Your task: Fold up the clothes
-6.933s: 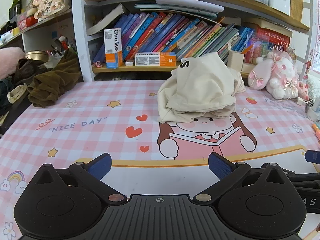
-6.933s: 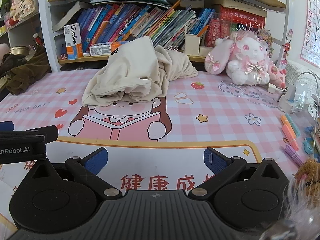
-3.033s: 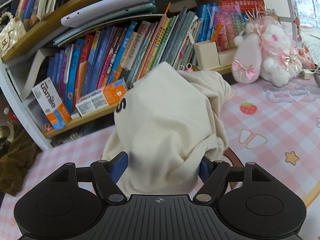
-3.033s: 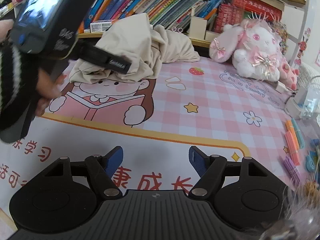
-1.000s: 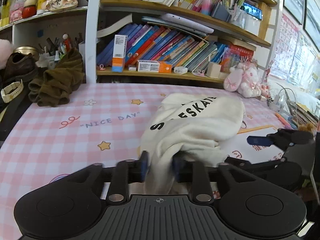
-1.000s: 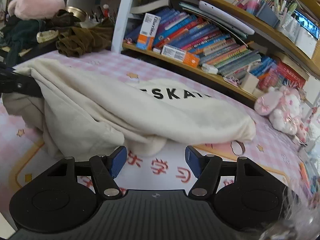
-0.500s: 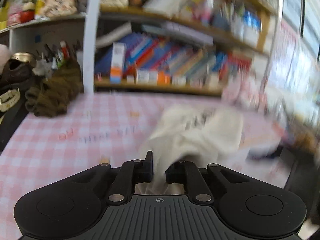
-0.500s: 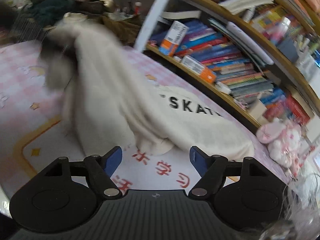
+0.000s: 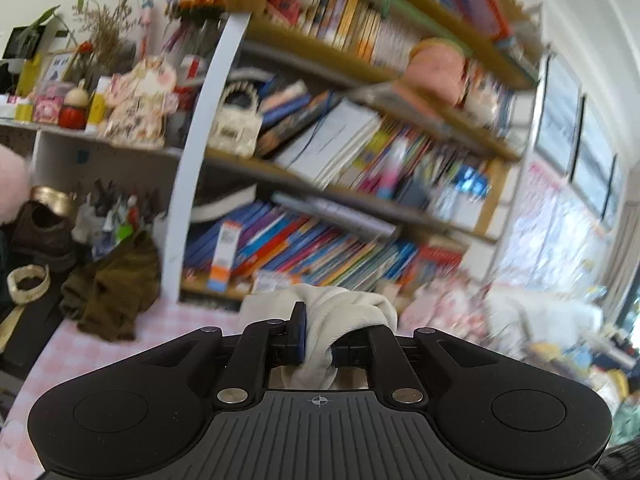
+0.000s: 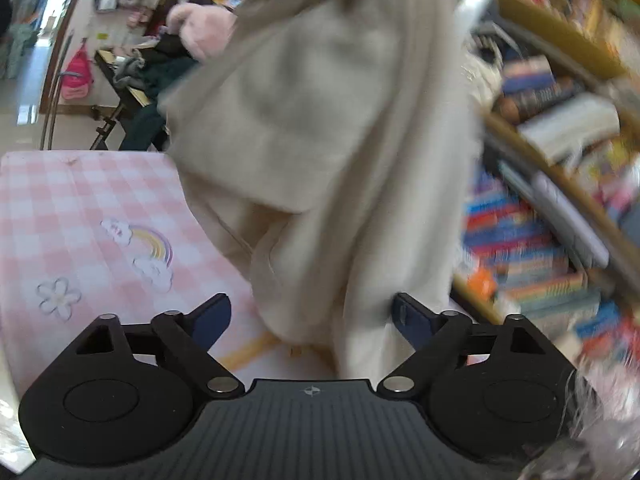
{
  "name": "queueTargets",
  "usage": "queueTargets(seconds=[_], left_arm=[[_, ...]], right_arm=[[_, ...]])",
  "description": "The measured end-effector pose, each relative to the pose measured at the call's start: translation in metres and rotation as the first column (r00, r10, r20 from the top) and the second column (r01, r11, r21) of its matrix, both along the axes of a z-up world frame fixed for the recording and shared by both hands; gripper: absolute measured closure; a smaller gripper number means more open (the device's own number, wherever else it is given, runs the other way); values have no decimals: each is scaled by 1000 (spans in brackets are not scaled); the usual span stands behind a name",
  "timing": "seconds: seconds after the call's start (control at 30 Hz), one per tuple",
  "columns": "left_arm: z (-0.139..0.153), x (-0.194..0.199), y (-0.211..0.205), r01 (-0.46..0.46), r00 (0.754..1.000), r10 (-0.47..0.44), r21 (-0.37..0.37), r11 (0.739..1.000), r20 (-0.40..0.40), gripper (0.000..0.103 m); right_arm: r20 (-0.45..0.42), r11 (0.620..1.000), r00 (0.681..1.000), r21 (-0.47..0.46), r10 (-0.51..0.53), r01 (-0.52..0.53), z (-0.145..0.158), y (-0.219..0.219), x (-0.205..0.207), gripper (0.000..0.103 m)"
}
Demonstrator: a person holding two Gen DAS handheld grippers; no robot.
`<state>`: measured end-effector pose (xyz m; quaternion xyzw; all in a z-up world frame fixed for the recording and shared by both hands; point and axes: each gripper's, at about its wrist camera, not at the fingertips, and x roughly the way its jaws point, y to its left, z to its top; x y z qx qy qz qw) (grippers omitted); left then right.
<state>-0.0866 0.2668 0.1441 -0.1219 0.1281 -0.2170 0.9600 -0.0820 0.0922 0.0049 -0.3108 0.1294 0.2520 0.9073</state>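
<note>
**Sweatshirt lifted off the worktop, pinched in my left claw**

Ahead of me stands the bookshelf (image 9: 360, 184), blurred in both views. Below it I see the pink checked worktop (image 10: 80, 200). The cream sweatshirt (image 10: 328, 128) hangs in front of my right camera, its lower folds just reaching the worktop. My left claw (image 9: 318, 344) is closed tight on a bunched fold of the sweatshirt (image 9: 332, 320). My right claw (image 10: 310, 320) is spread wide and grips nothing; the cloth hangs between its fingers (image 10: 212, 318).
</note>
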Motion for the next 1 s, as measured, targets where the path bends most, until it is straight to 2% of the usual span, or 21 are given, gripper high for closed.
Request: queueTargets(seconds=[0.07, 0.1, 0.13, 0.17, 0.2, 0.27, 0.3, 0.37, 0.4, 0.5, 0.57, 0.63, 0.67, 0.7, 0.73, 0.77, 0.83, 0.87, 0.9, 0.93, 1.0], left_arm=[[18, -11, 22, -67, 997, 68, -41, 997, 37, 94], [26, -18, 36, -106, 993, 109, -69, 992, 54, 94], [32, -24, 50, -142, 987, 149, -98, 985, 68, 94], [38, -30, 62, -179, 978, 189, -118, 977, 84, 94], [44, -34, 69, -220, 967, 232, -112, 969, 108, 94], [57, -42, 81, -300, 935, 313, -102, 949, 164, 94], [65, -43, 82, -331, 914, 345, -96, 939, 215, 94], [81, -40, 78, -352, 875, 366, -105, 930, 316, 94], [88, -35, 75, -341, 862, 358, -111, 933, 359, 94], [101, 6, 47, -237, 890, 245, -69, 969, 385, 93], [95, 50, 12, -164, 928, 148, 18, 986, 341, 88], [75, 100, -18, -88, 970, 54, 135, 987, 238, 72], [60, 126, -30, -50, 987, 18, 197, 979, 161, 47], [40, 148, -38, -28, 998, 12, 243, 970, 68, 31], [19, 163, -44, -25, 999, 32, 277, 961, -21, 31], [-2, 176, -49, -22, 993, 57, 305, 952, -104, 31], [-33, 172, -43, -25, 976, 88, 297, 954, -199, 31], [-47, 166, -38, -23, 967, 93, 282, 959, -235, 31], [-61, 159, -32, -22, 958, 97, 266, 964, -271, 31], [-73, 151, -28, -19, 947, 96, 248, 969, -305, 31], [-89, 126, -20, 1, 929, 73, 197, 980, -364, 31]], right_arm=[[66, 999, 998, -39, -19, 22, 1, 5, 6, 25], [57, 999, 998, -27, -21, 22, 6, 0, 9, 49], [49, 1000, 999, -15, -22, 23, 11, -4, 12, 83], [40, 1000, 999, -3, -23, 23, 16, -8, 16, 93], [11, 999, 1000, 37, 7, -7, 26, -14, 16, 94], [-87, 972, 985, 196, 149, -130, 57, -31, 8, 96], [-148, 934, 960, 306, 237, -183, 74, -41, 5, 97], [-224, 803, 880, 544, 419, -244, 107, -61, 0, 97], [-243, 772, 865, 595, 439, -225, 113, -69, 1, 97], [-339, 814, 895, 579, 289, -43, 104, -89, 10, 97], [-401, 826, 897, 558, 185, 79, 99, -103, 16, 97], [-460, 825, 884, 529, 80, 201, 93, -116, 21, 97], [-488, 819, 872, 512, 28, 260, 90, -122, 24, 97], [-515, 809, 857, 493, -24, 319, 87, -129, 27, 97], [-552, 813, 828, 435, -99, 387, 77, -135, 32, 96], [-595, 823, 781, 337, -190, 457, 59, -140, 37, 96], [-654, 811, 685, 183, -321, 555, 29, -150, 41, 92], [-658, 803, 668, 159, -348, 575, 22, -154, 39, 90], [-650, 800, 670, 155, -359, 580, 21, -158, 36, 88], [-632, 802, 681, 153, -370, 578, 24, -159, 33, 78], [-580, 815, 719, 154, -382, 558, 36, -157, 32, 66]])
